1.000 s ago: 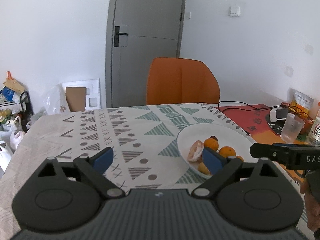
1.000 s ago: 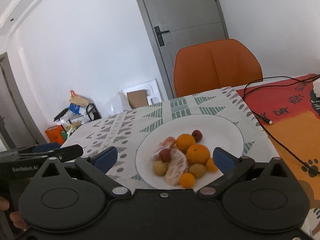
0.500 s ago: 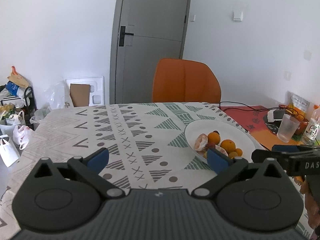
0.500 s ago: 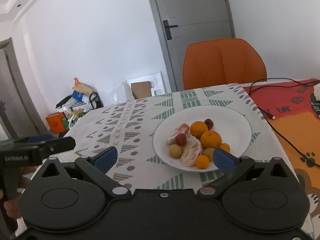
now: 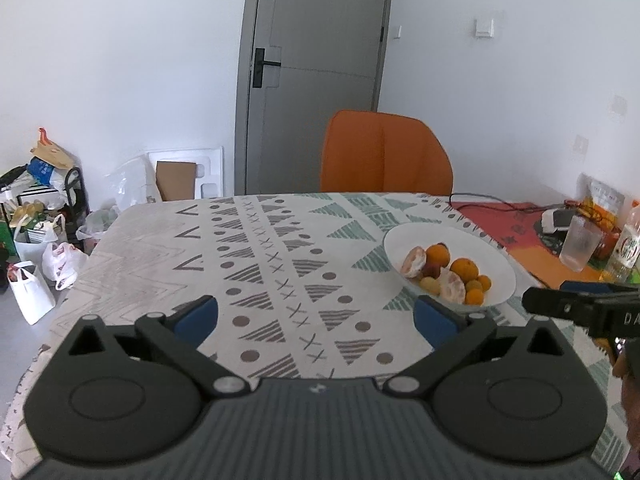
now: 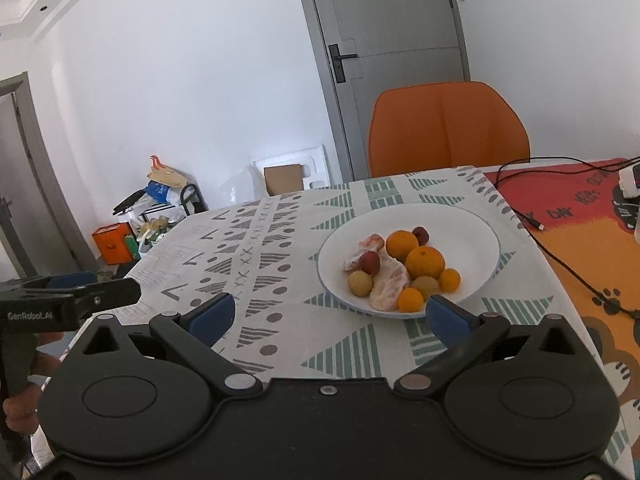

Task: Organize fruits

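A white plate (image 6: pixel 464 220) sits on the patterned tablecloth and holds several fruits: oranges (image 6: pixel 425 261), peeled citrus pieces (image 6: pixel 390 282), red lychees (image 6: pixel 370 261) and small yellow-green fruits (image 6: pixel 360 283). The plate also shows in the left wrist view (image 5: pixel 498 264), to the right. My left gripper (image 5: pixel 316 314) is open and empty above the tablecloth, left of the plate. My right gripper (image 6: pixel 328 314) is open and empty, just short of the plate's near rim. Each gripper's body shows at the edge of the other's view.
An orange chair (image 6: pixel 448 128) stands at the table's far side. A black cable (image 6: pixel 560 256) crosses a red and orange mat (image 6: pixel 580 216) on the right. A plastic cup (image 5: pixel 578 246) and a bottle (image 5: pixel 626 248) stand far right. Bags and boxes (image 5: pixel 40 216) lie on the floor left.
Both grippers have drawn back and risen from the plate; it looks farther away in both views. Both stay open and empty.
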